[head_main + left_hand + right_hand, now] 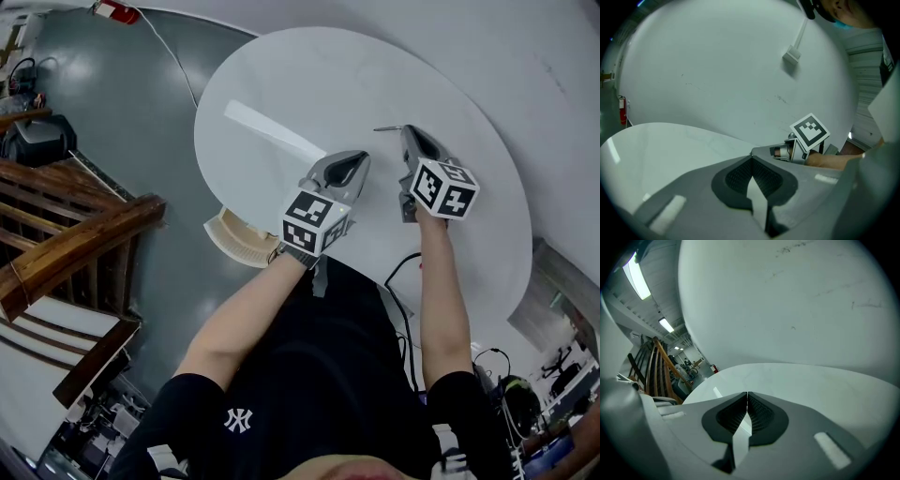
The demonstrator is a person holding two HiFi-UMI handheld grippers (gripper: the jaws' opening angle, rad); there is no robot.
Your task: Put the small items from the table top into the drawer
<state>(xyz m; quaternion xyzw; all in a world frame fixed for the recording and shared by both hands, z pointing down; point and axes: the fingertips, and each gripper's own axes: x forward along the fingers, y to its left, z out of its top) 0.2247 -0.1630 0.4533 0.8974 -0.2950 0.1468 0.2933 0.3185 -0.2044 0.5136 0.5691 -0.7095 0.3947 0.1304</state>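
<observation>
Both grippers hang side by side over the near part of a round white table (309,84). My left gripper (363,156) is shut with nothing between its jaws, and its own view shows the tips (751,157) meeting above the white top (670,145). My right gripper (404,129) is also shut and empty, with its tips (747,393) closed over the table (811,385). The left gripper view shows the right gripper's marker cube (809,132) just to the right. No small items and no drawer show on the table top. A thin dark sliver (384,128) sits by the right gripper's tip.
A beige slatted tray or basket (236,239) sticks out below the table's near left edge. Wooden stair rails (75,239) stand on the left over a grey floor. A black cable (401,267) hangs at the near edge. A white wall rises behind the table.
</observation>
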